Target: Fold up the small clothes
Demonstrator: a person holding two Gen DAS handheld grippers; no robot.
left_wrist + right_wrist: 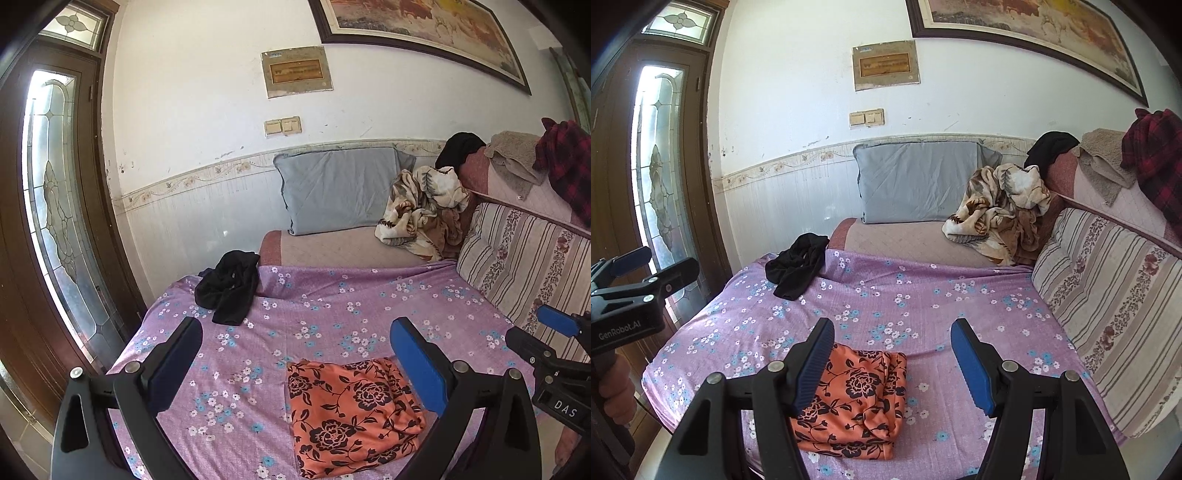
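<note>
Honestly, our left gripper and right gripper both hang wide, empty; snagging the folded orange floral garment near the bed's front edge could undo it, and the black garment at the far-left corner is unfolded.

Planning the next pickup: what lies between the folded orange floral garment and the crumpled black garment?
Only bare purple floral bedsheet lies between the orange floral garment and the black garment; both wrist views show it.
</note>
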